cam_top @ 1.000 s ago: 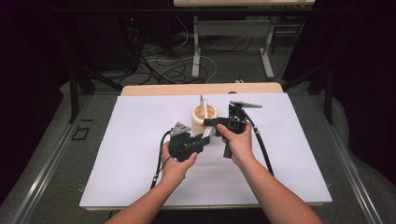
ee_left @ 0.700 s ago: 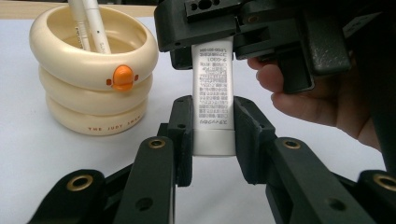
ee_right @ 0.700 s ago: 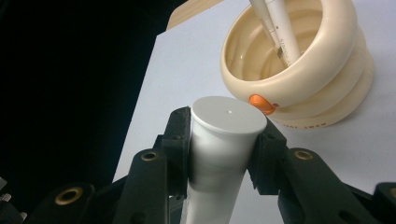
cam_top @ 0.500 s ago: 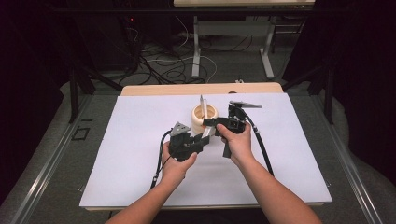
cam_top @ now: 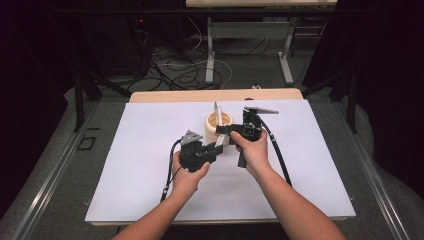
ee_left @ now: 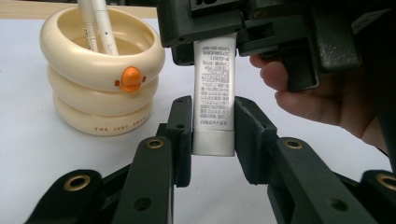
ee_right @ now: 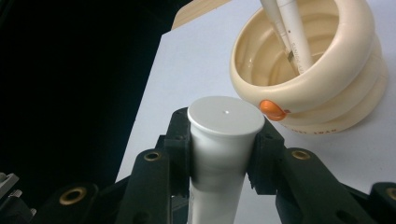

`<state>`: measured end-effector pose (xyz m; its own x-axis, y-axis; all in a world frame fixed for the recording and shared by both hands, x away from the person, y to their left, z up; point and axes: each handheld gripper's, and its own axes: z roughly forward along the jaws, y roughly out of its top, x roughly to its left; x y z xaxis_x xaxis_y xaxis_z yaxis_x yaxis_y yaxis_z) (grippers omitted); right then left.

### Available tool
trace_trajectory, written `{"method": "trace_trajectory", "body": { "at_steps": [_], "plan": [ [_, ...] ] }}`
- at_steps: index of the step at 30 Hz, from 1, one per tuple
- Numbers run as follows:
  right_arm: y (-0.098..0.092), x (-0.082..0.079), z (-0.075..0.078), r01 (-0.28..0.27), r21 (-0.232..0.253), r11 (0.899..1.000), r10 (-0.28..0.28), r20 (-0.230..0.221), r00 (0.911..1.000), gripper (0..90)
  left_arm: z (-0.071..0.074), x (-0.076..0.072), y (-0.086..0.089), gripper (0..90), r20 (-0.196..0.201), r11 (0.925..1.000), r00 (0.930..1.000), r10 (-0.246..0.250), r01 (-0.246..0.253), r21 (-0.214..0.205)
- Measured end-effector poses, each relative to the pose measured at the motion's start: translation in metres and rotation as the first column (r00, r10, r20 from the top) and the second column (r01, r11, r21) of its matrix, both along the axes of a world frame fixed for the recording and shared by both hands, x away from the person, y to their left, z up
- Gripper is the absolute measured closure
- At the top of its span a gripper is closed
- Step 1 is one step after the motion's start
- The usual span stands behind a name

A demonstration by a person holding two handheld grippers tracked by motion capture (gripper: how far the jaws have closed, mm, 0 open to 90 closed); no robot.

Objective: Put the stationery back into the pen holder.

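A white tube (ee_left: 213, 84) with small grey print is held at both ends over the white table sheet. My left gripper (ee_left: 213, 116) is shut on its lower end. My right gripper (ee_left: 210, 28) is shut on the other part, where the tube's round flat end (ee_right: 225, 116) sits between the jaws (ee_right: 224, 133). From above, the tube (cam_top: 220, 141) slants between the left gripper (cam_top: 212, 151) and the right gripper (cam_top: 226, 131), just in front of a cream ringed cup (cam_top: 218, 125). Two white pens (cam_top: 216, 107) stand in the cup.
The cream cup (ee_left: 100, 88) has an orange dot on its side and stands close behind the tube, left of it in the left gripper view. The white sheet (cam_top: 140, 150) covers a wooden table (cam_top: 165, 95). Cables and table legs lie on the floor beyond.
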<state>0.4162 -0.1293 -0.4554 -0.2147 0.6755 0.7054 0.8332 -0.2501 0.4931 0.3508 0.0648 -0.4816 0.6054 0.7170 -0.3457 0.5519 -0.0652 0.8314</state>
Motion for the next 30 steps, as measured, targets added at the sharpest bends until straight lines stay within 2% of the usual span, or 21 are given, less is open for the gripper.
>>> {"method": "trace_trajectory", "body": {
  "at_steps": [7, 14, 22, 23, 26, 30],
  "plan": [
    [0.005, 0.003, 0.004, -0.002, -0.015, 1.000, 0.003, 0.017, 0.9999, 66.3, 0.002, 0.002, 0.005, 66.0, -0.002, 0.9998, 0.9999, 0.014, -0.014, -0.012],
    [0.005, 0.009, 0.008, -0.005, -0.051, 0.999, 0.007, 0.039, 0.9992, 66.3, 0.004, 0.005, 0.011, 61.8, -0.009, 0.9990, 0.9993, 0.036, -0.037, -0.027],
    [0.005, 0.020, 0.023, 0.019, -0.098, 0.995, -0.012, 0.074, 0.9972, 66.4, 0.009, 0.009, 0.021, 56.5, -0.006, 0.9979, 0.9983, 0.059, -0.059, -0.027],
    [0.006, 0.022, 0.024, 0.027, -0.113, 0.993, -0.016, 0.098, 0.9950, 66.4, 0.010, 0.010, 0.022, 55.4, -0.005, 0.9978, 0.9980, 0.062, -0.062, -0.022],
    [0.007, 0.028, 0.030, 0.034, -0.141, 0.989, -0.019, 0.112, 0.9935, 66.4, 0.011, 0.013, 0.027, 52.5, -0.001, 0.9967, 0.9968, 0.080, -0.080, -0.014],
    [0.010, 0.037, 0.036, 0.057, -0.188, 0.980, -0.028, 0.152, 0.9880, 66.4, 0.012, 0.017, 0.033, 48.2, 0.002, 0.9949, 0.9949, 0.101, -0.101, 0.003]
  ]
}}
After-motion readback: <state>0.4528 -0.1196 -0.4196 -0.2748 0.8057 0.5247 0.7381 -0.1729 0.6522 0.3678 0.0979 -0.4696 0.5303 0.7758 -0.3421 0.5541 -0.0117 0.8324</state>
